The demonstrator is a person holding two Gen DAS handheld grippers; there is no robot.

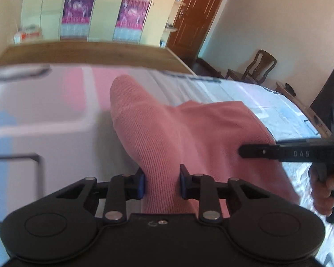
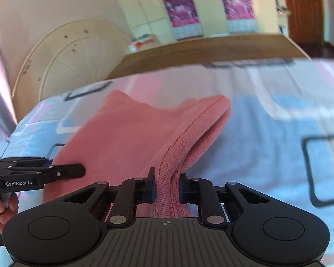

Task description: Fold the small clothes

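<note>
Over the bed (image 1: 55, 120), left gripper (image 1: 162, 183) and right gripper (image 2: 167, 185) angled down, both pinching pink garment (image 1: 189, 133)

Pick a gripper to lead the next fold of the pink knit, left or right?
Right, probably. The right gripper pinches the ribbed edge of the pink knit, a firm line to carry over. The left gripper clamps a bunched fold mid-cloth.

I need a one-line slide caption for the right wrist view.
Right gripper clamps a pink knit garment over the bed, left gripper alongside.
</note>
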